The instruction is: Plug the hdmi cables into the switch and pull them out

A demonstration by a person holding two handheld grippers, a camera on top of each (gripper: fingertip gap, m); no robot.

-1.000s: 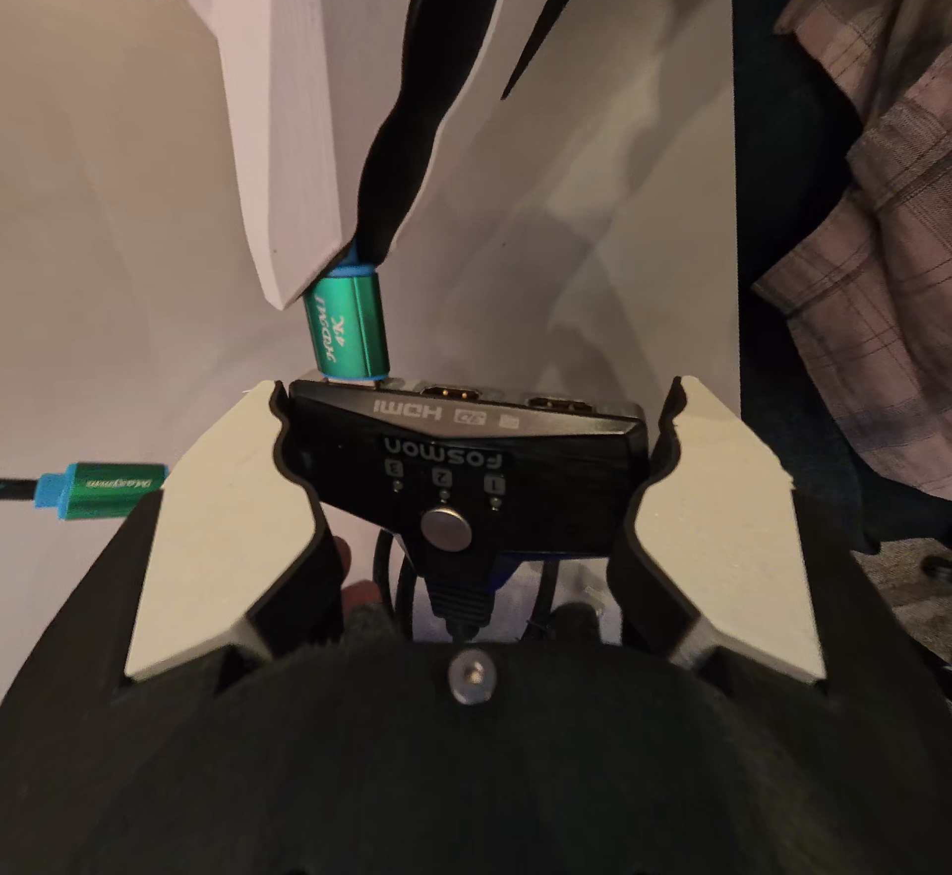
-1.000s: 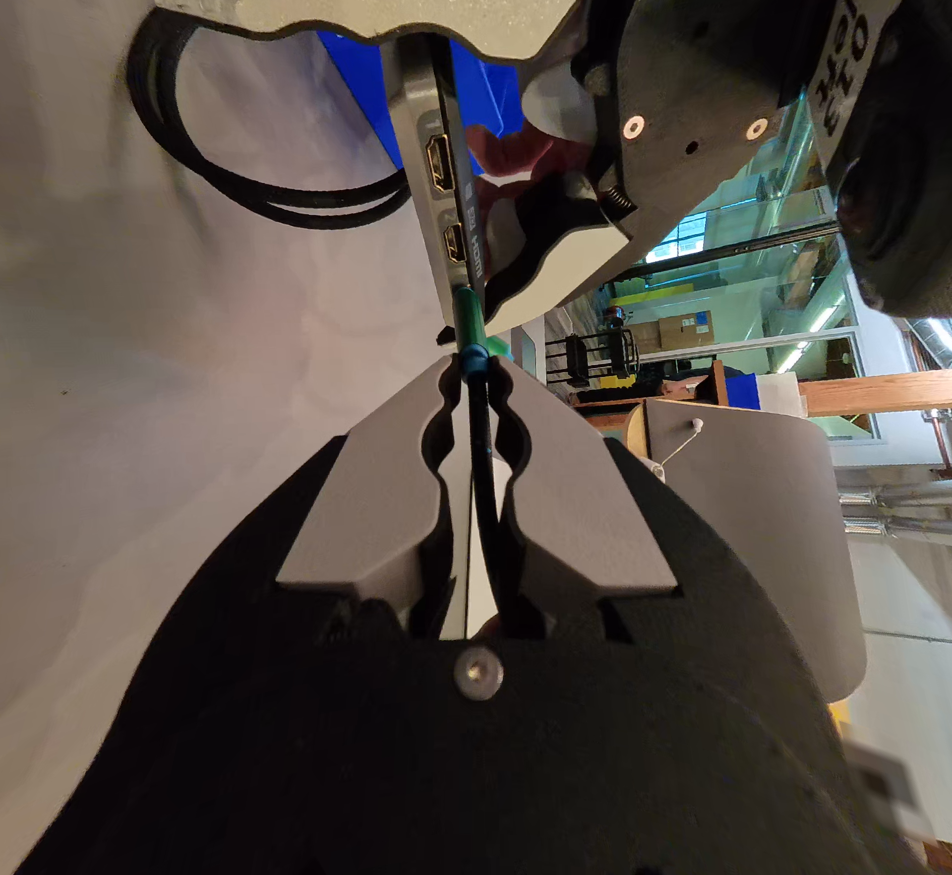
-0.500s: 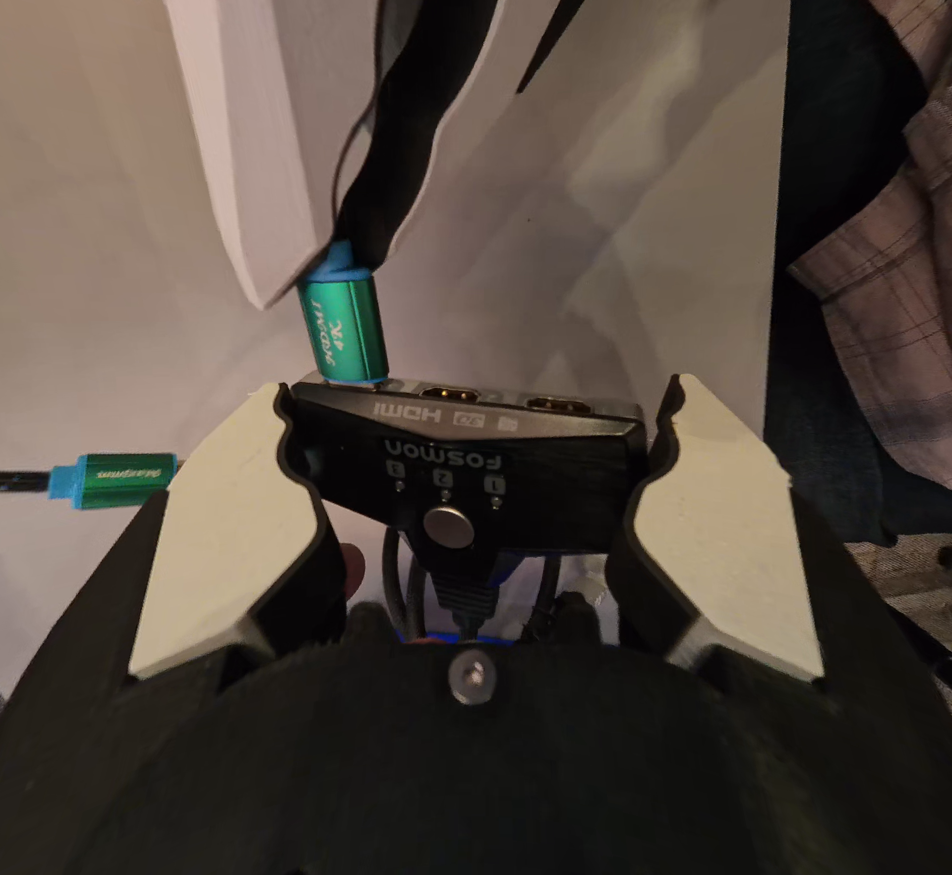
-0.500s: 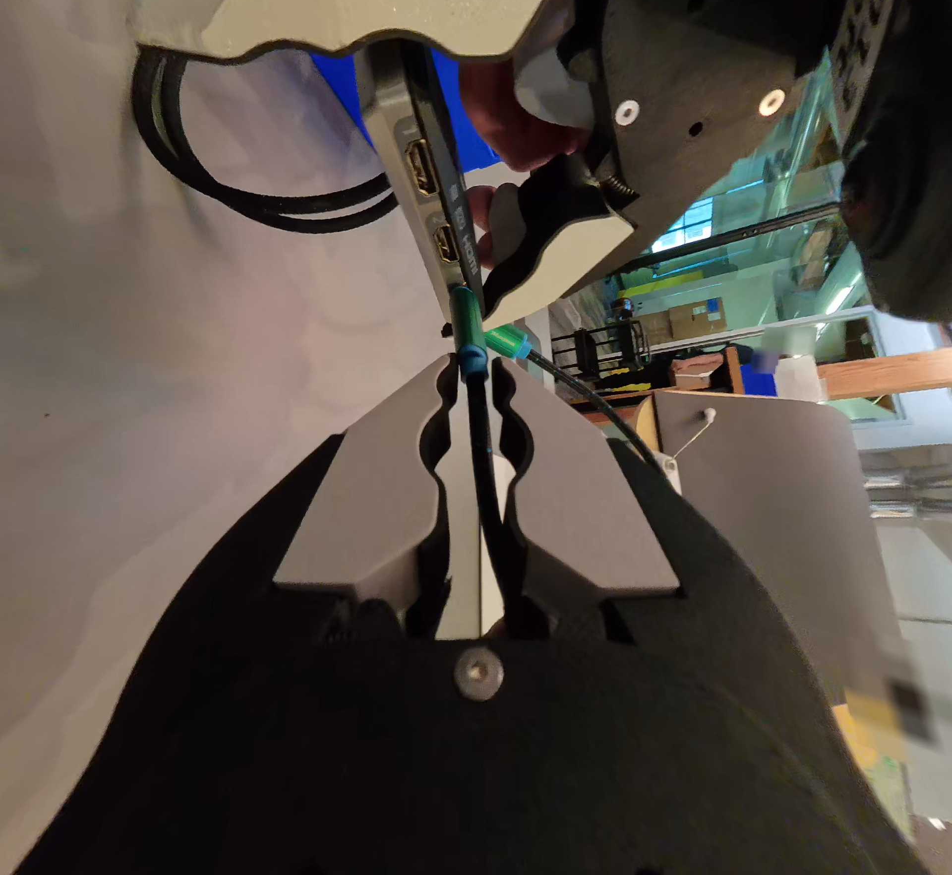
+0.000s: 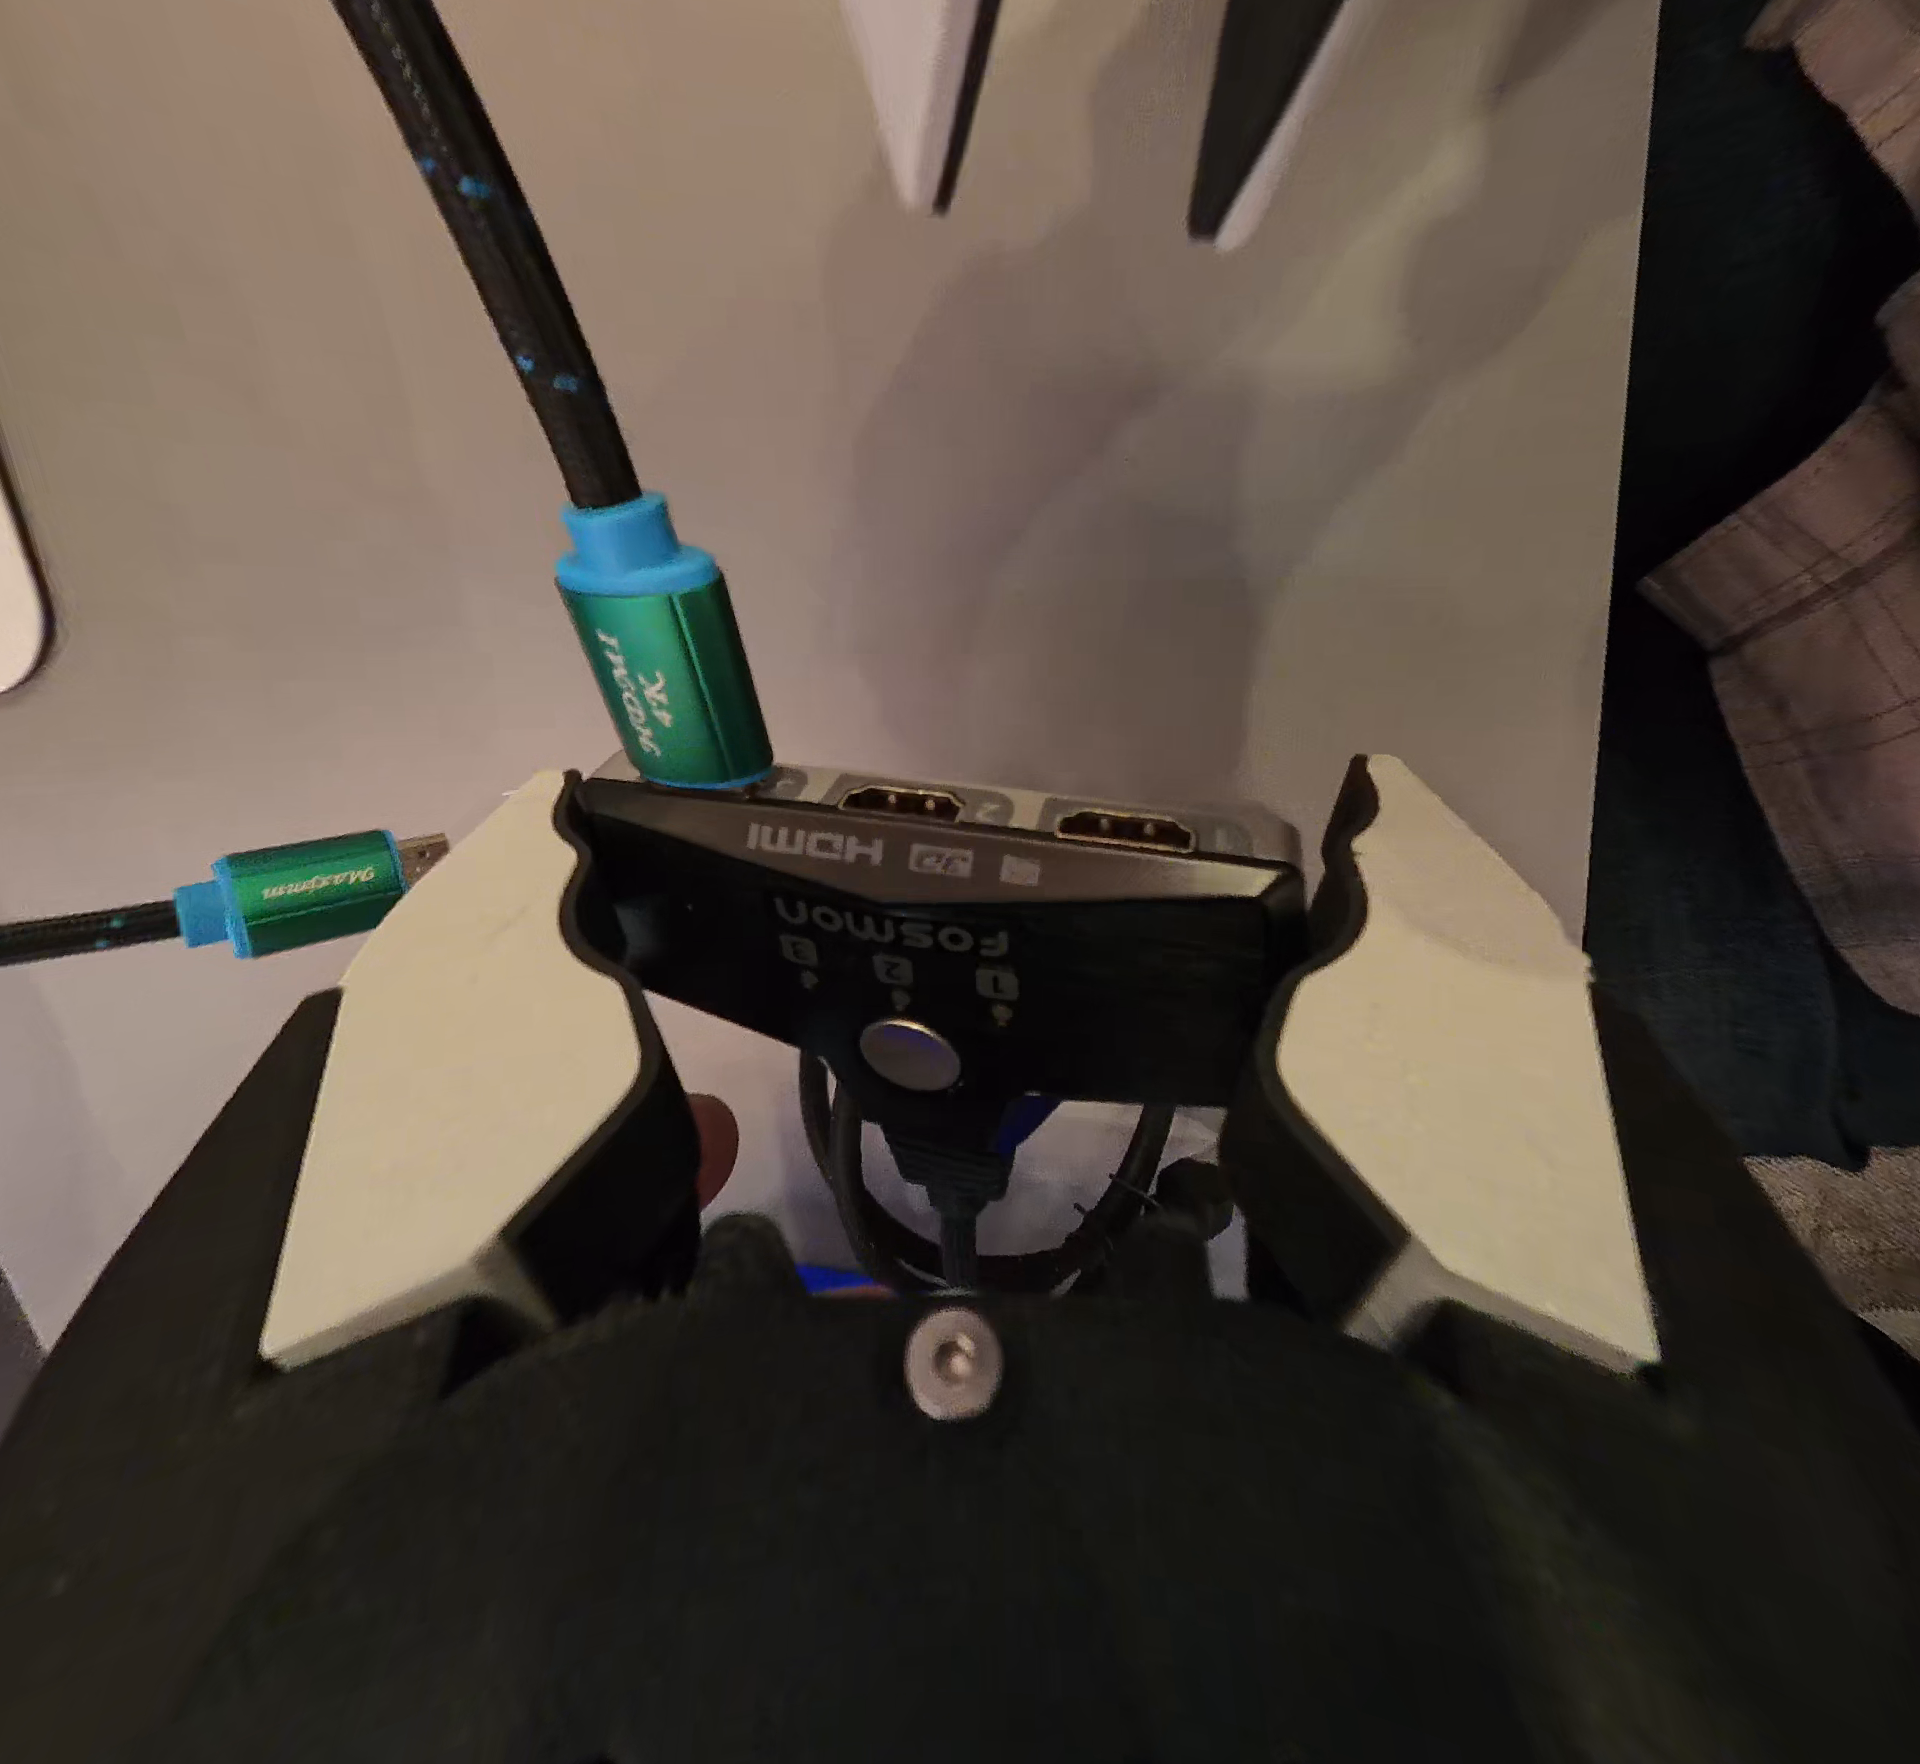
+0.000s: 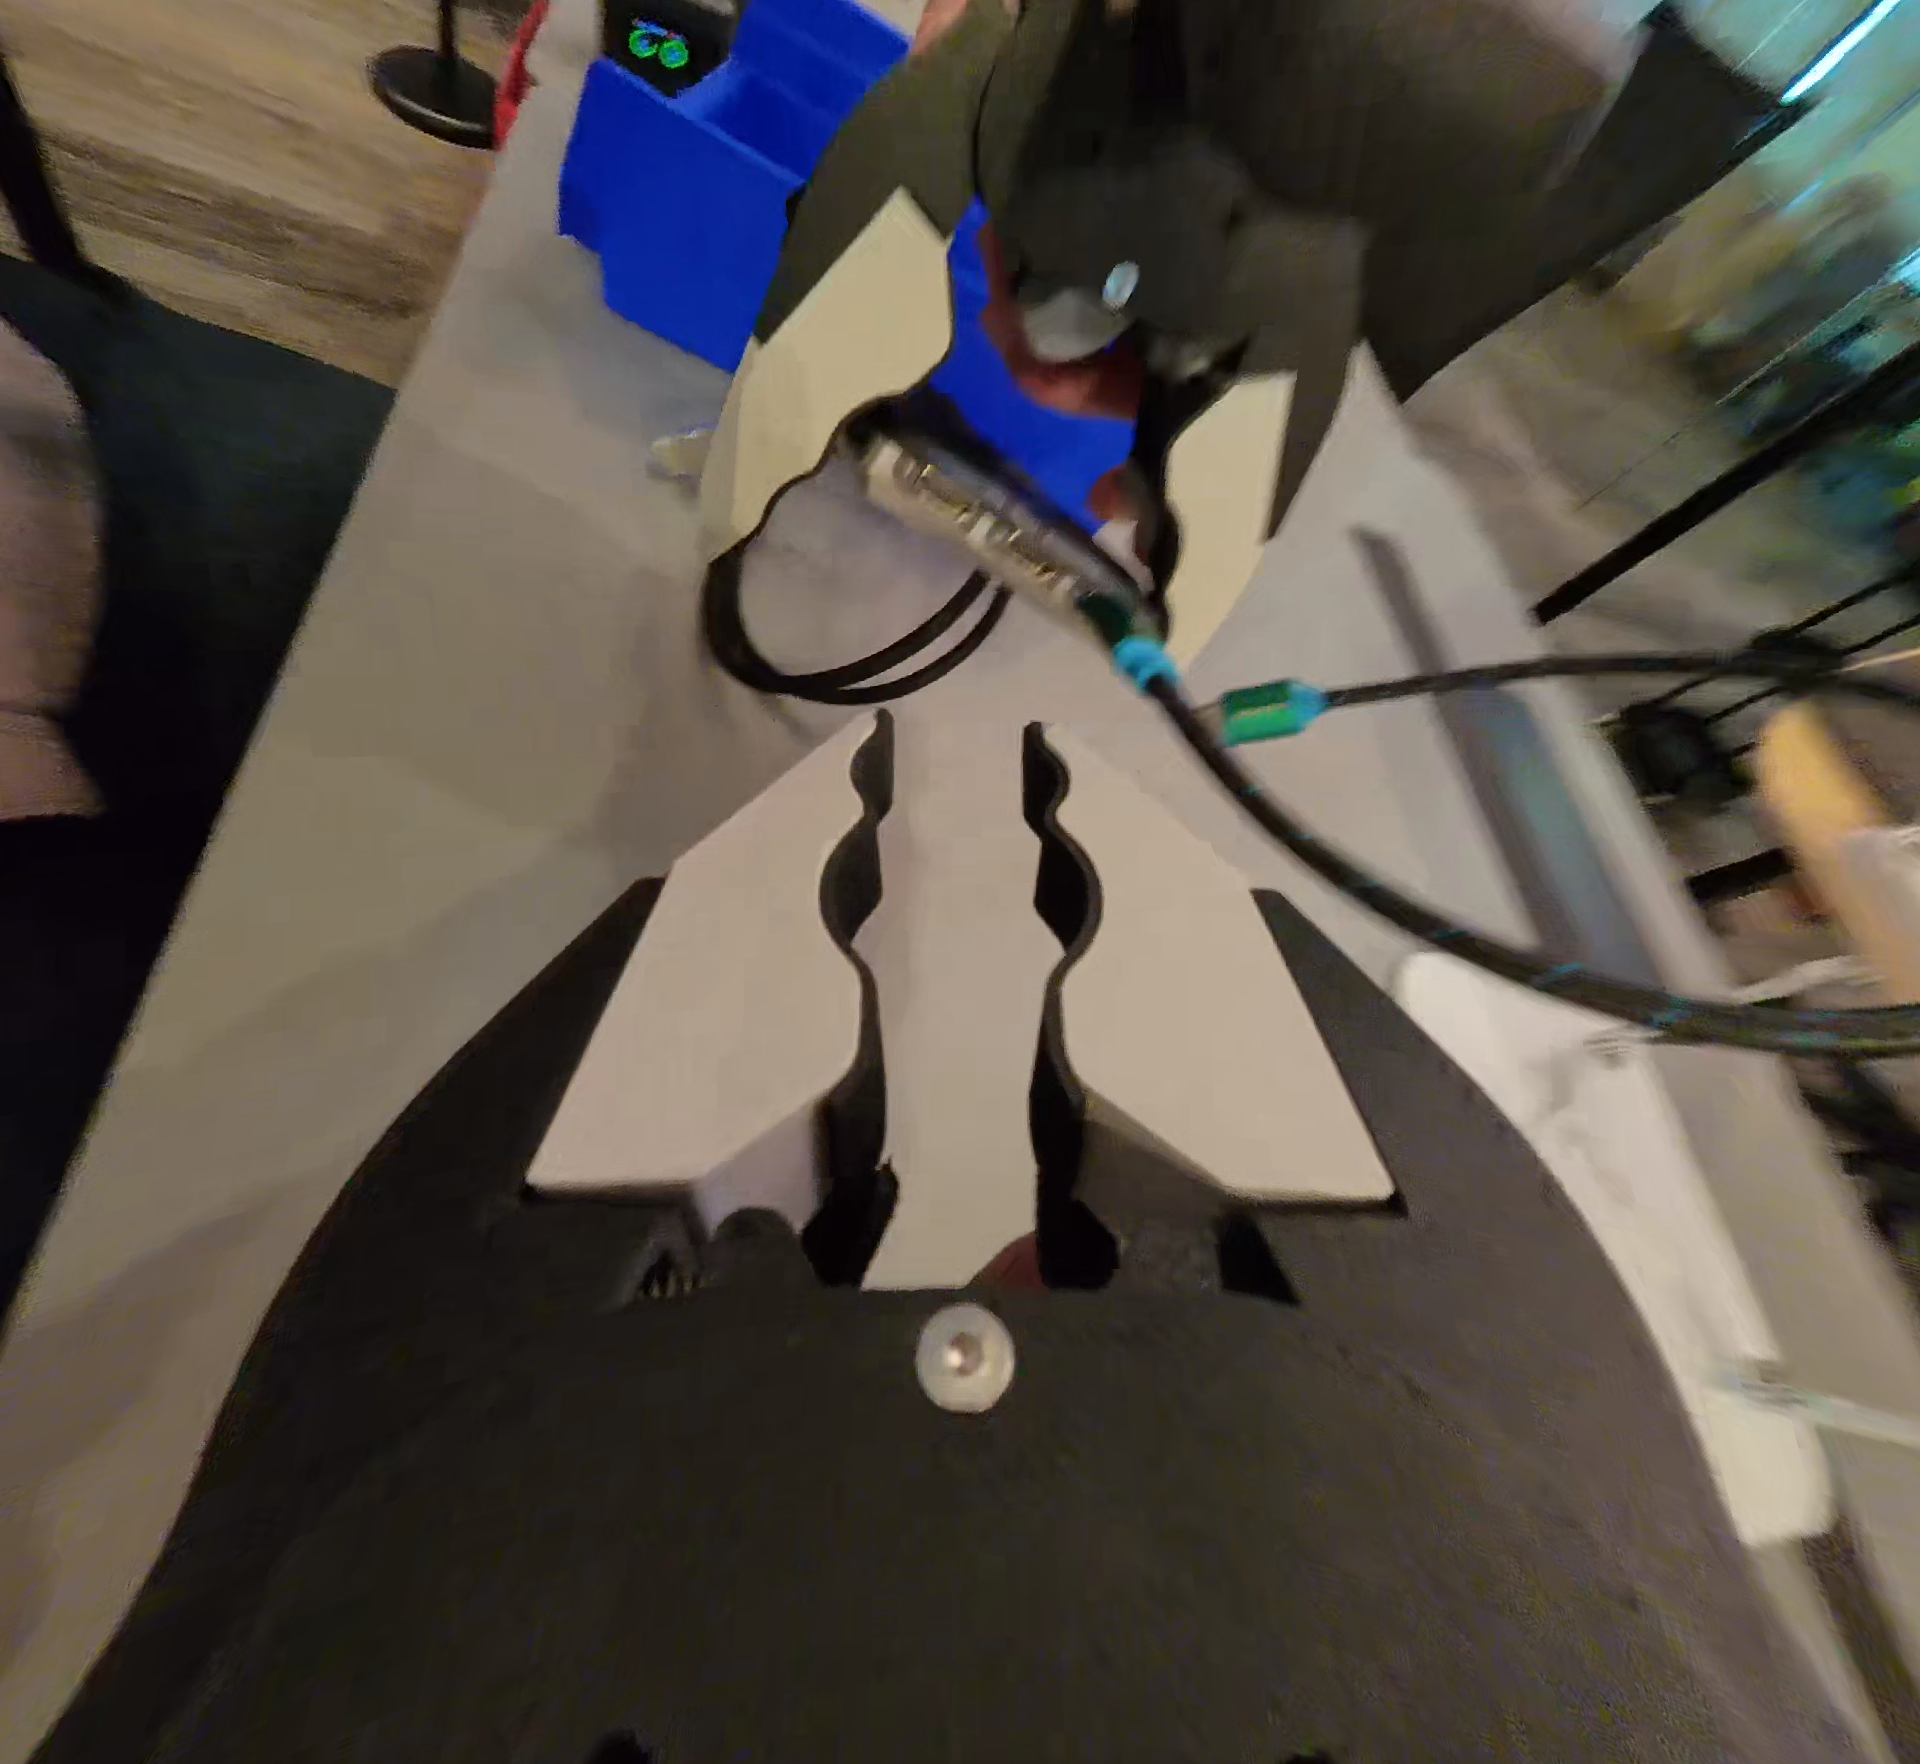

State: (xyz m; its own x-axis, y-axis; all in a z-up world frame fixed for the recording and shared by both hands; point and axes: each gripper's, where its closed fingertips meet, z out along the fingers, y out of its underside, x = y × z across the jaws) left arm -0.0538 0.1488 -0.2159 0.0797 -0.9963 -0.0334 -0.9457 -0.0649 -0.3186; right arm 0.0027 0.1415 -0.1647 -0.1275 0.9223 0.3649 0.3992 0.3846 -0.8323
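Observation:
My left gripper (image 5: 961, 841) is shut on the black HDMI switch (image 5: 935, 925), gripping its two ends. A green HDMI plug (image 5: 665, 675) with a black braided cable (image 5: 468, 156) sits in the switch's leftmost port; the other two ports are empty. A second green plug (image 5: 312, 893) lies loose on the table to the left. My right gripper (image 6: 956, 727) is open and empty, drawn back from the switch (image 6: 987, 530). In the right wrist view the plugged-in plug (image 6: 1117, 618) and the loose plug (image 6: 1268, 712) both show. The right gripper's fingers (image 5: 914, 52) show in the left wrist view.
A pale table (image 6: 416, 779) carries a blue box (image 6: 707, 187) with a black device (image 6: 665, 10) in it, behind the left gripper (image 6: 966, 561). The switch's own thin cable (image 6: 831, 665) loops on the table. The table's edge and a plaid sleeve (image 5: 1818, 675) lie to the right.
My right gripper has let go of the cable, opened and pulled back from the switch. The green plug stays in the leftmost port. The left gripper still holds the switch.

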